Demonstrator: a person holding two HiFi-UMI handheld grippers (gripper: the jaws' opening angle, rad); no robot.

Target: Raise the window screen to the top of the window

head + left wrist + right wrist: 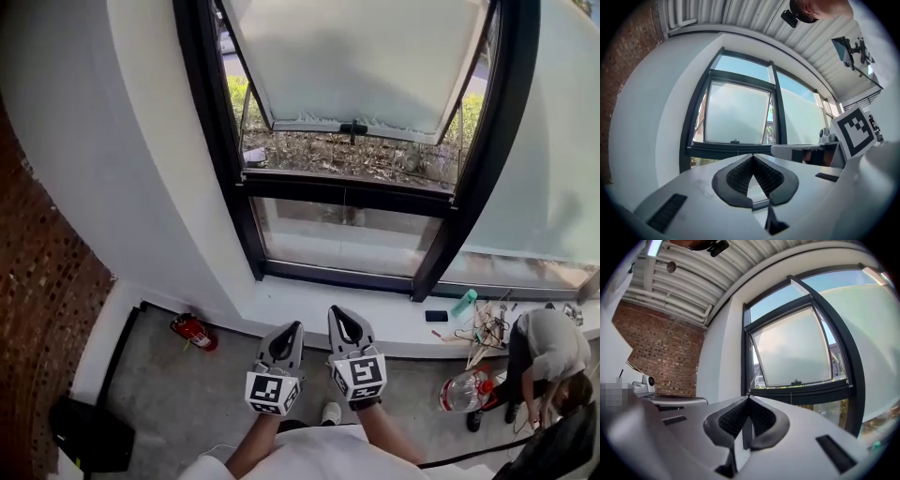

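The window (221,141) has a black frame, and its upper pane is covered by a frosted white screen (361,56) with a small black handle (352,128) on its lower edge. The same screen (736,115) shows in the left gripper view and, as the screen (790,352), in the right gripper view. My left gripper (296,326) and right gripper (335,311) are held side by side low in the head view, well short of the window and pointing toward it. The left gripper (752,156) is shut and empty, and so is the right gripper (747,398).
A white sill (309,305) runs below the window. On it lie a teal bottle (464,302), a phone (436,316) and some clutter. A red fire extinguisher (194,331) lies on the floor at left. A person (548,356) crouches at right beside a large plastic jug (466,389). A brick wall (37,281) stands at left.
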